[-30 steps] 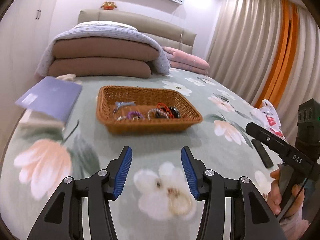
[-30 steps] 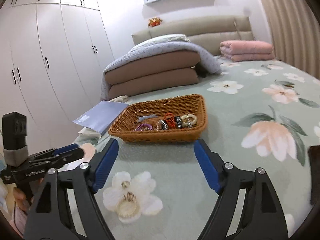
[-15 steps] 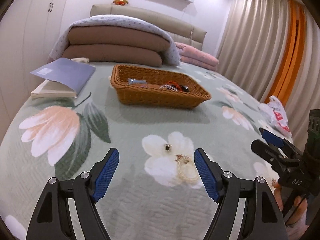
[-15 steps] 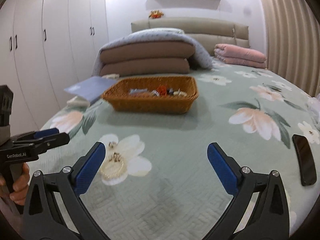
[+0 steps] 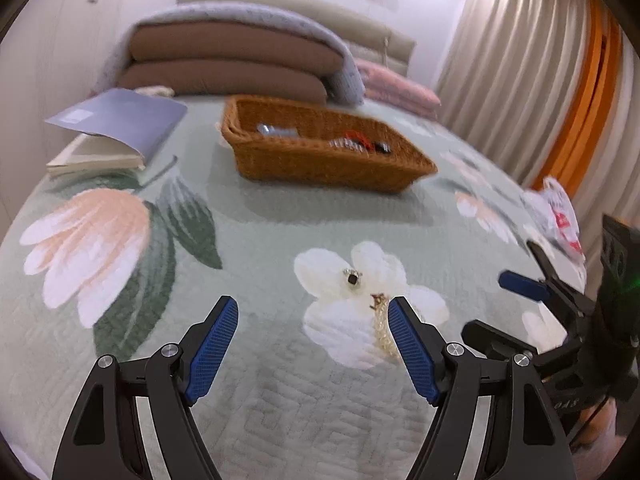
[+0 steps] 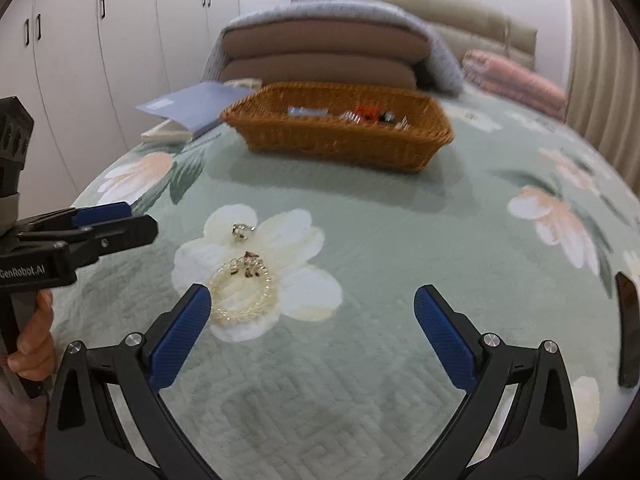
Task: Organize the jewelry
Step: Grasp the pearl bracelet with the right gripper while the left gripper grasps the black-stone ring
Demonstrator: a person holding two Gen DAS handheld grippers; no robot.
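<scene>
- The left claw (image 5: 312, 312) hangs over the floral bedspread (image 5: 280, 224) with its blue pads spread wide; the jaws have just been opening and nothing is between them
- The right claw (image 6: 312, 300) also stands wide apart, its jaws having just been opening, with only bare quilt between the pads
- A pearl bracelet (image 6: 244, 288) lies flat on a white printed flower, just beside the right claw's left fingertip (image 6: 192, 304), at about 10 o'clock from the middle of that claw; whether the tip touches it I cannot tell
- In the left wrist view the same bracelet (image 5: 380, 324) is half hidden behind that claw's right finger
- A small ring (image 6: 242, 230) with a dark stone sits on the same flower at 12 o'clock from the bracelet, near it but apart
- From the left claw the ring (image 5: 353, 277) lies at about 1 o'clock, beyond the fingertips
- A wicker basket (image 6: 340, 140) stands farther up the bed at 12 o'clock, well apart from both loose pieces, holding several small items too blurred to name, among them something red
- A blue booklet (image 5: 120, 120) rests on a book at 10 o'clock from the basket
- Folded brown bedding (image 6: 324, 56) is stacked at the headboard behind the basket
- A dark phone (image 6: 628, 328) lies at the right edge of the right wrist view, at 3 o'clock from the right claw
- A hand (image 6: 32, 344) grips the left gripper's handle
</scene>
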